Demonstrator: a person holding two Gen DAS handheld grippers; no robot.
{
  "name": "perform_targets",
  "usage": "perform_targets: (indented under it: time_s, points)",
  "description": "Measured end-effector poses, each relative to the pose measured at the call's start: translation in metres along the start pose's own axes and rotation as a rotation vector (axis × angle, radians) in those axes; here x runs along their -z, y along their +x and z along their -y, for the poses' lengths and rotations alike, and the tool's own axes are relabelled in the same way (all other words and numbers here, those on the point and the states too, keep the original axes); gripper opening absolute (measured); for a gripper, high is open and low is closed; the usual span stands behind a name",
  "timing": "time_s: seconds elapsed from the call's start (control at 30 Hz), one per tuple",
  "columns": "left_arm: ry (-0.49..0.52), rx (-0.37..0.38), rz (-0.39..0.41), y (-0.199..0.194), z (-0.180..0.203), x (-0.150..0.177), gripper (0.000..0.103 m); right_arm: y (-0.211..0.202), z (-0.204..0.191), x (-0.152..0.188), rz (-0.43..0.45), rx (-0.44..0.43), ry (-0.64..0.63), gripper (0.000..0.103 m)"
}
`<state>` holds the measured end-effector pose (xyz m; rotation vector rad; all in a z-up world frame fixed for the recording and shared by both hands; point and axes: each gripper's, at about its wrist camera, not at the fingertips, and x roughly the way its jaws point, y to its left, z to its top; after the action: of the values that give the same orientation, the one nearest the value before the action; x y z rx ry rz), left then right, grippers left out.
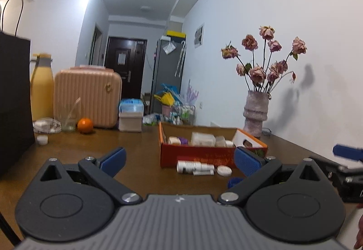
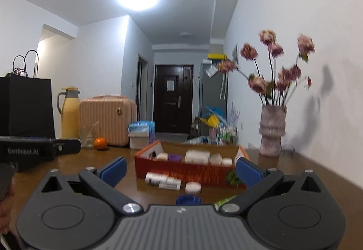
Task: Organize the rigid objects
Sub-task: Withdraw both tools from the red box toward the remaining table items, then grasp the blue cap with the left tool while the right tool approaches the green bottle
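A red cardboard box (image 1: 204,155) (image 2: 172,169) stands on the brown table and holds several white jars and a purple one (image 1: 182,140). In front of it lie a white bottle (image 1: 192,167) (image 2: 162,179), a round white lid (image 1: 224,170) (image 2: 192,187) and a blue cap (image 1: 234,182) (image 2: 188,199). My left gripper (image 1: 180,160) is open and empty, low over the table before these items. My right gripper (image 2: 181,169) is open and empty, likewise short of the box. The right gripper's blue finger shows at the left wrist view's right edge (image 1: 347,152).
At the back left stand a black paper bag (image 1: 13,100), a yellow thermos (image 1: 42,89), a pink case (image 1: 87,98), a glass (image 1: 68,121), an orange (image 1: 85,125) and a white tissue box (image 1: 131,120). A vase of dried roses (image 1: 256,116) stands by the right wall.
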<state>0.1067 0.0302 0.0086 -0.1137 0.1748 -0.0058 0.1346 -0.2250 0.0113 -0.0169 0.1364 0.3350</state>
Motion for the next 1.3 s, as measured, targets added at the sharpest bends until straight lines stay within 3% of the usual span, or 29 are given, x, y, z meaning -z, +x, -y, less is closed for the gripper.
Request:
perform_targets:
  time_s: [0.33,0.53,1.03,1.3]
  points:
    - [-0.008,0.047,-0.086,-0.036,-0.001,0.035,0.103,-0.043,0.01,0.032,-0.039,0.032,0.031,0.103]
    - [0.0,0.043,-0.13,-0.022,0.006,0.045,0.103,-0.042,0.022,0.045,-0.078,0.027,0.046,0.103]
    - [0.047,0.076,-0.268,0.08,0.031,0.054,0.103,0.051,0.054,0.055,-0.211,0.021,0.096,0.103]
    - [0.054,0.176,-0.36,0.17,0.072,0.054,0.103,0.107,0.099,0.049,-0.275,0.032,0.113,0.103]
